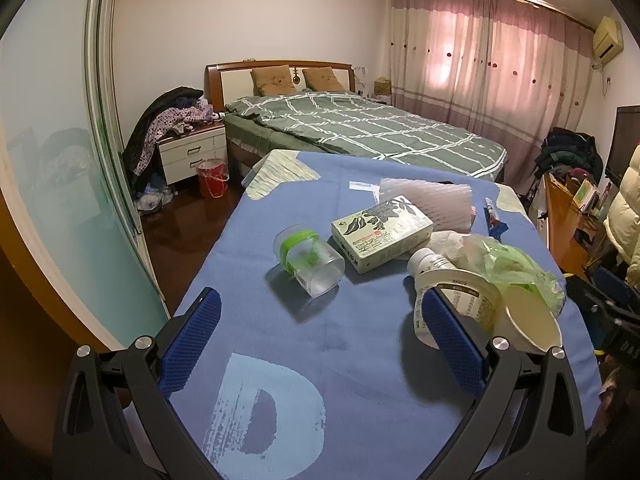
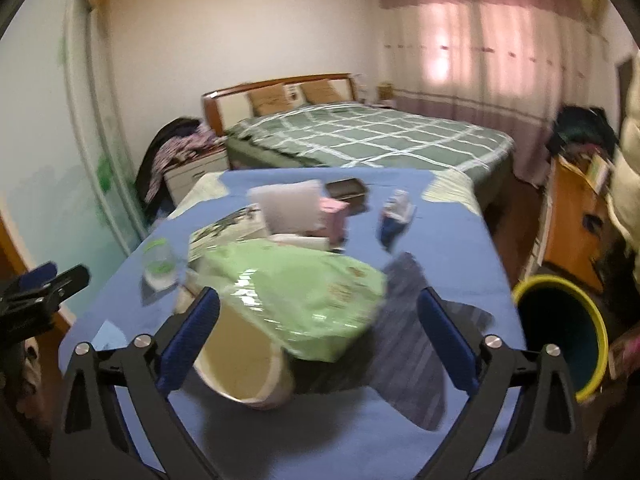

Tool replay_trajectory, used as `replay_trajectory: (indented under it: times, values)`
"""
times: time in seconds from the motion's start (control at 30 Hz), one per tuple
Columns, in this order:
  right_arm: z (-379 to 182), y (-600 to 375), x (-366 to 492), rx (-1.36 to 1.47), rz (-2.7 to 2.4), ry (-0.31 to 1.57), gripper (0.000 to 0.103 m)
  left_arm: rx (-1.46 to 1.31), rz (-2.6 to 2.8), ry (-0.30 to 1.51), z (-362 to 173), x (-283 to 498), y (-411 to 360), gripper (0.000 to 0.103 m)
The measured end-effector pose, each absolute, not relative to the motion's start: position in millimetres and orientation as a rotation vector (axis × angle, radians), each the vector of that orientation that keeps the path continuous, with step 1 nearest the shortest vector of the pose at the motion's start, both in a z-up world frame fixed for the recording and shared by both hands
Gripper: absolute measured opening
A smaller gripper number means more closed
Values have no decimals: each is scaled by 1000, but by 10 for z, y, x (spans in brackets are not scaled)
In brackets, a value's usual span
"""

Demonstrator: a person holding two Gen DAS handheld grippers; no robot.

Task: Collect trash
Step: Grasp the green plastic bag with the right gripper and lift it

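Trash lies on a table under a blue cloth (image 1: 320, 340). A clear jar with a green band (image 1: 308, 258) lies on its side, beside a green-and-white carton (image 1: 380, 232). A white bottle (image 1: 430, 260), a paper cup on its side (image 1: 528, 320) and a green plastic bag (image 1: 516, 264) lie at the right. My left gripper (image 1: 324, 332) is open and empty, short of the jar. My right gripper (image 2: 320, 336) is open, its fingers either side of the green bag (image 2: 304, 300) and the cup (image 2: 244, 364). The right wrist view is blurred.
A dark bin with a yellow rim (image 2: 564, 336) stands off the table's right edge. Ribbed white packaging (image 1: 428, 196), a pink box (image 2: 336, 216) and a small tube (image 1: 490, 210) lie further back. A bed (image 1: 360, 128), a nightstand (image 1: 192, 152) and a red bucket (image 1: 212, 178) are beyond.
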State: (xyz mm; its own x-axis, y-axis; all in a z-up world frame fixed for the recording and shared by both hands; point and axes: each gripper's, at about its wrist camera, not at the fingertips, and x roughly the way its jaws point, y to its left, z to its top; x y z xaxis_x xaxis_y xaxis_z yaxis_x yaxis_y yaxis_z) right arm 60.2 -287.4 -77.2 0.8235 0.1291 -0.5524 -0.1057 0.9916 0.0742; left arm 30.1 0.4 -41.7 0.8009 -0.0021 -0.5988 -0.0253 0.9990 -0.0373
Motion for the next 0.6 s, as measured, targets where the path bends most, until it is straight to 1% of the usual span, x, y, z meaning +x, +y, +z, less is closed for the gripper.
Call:
replay_trajectory:
  times: [0.17,0.27,0.33,0.4,0.43,0.47,0.5,0.53,0.6]
  values:
    - [-851,-2602,737,-49,139,624,82,-49,18,644,-451,340,36,99]
    - [-908,-2568,790,-60,139,647,81,-56,18,648,-472,370,58,99]
    - [-938,-2565,824,-71,131,655,78,-59,19,652,-495,379,63,99]
    - [-961,-2577,877,-74,130,666,71,-61,16,657,-518,386,57,99]
    - [-965,-2578,897,-72,133,669,69,-59,15,659,-528,391,48,99]
    - [-967,-2586,890,-69,134,669,63,-57,15,660,-534,389,48,99]
    - [-966,-2591,904,-67,137,672,56,-56,13,660,-540,390,41,99]
    - [-961,-2603,912,-59,147,676,51,-56,12,659,-543,388,40,99]
    - [-953,-2632,924,-42,163,679,39,-53,11,660,-548,389,33,99]
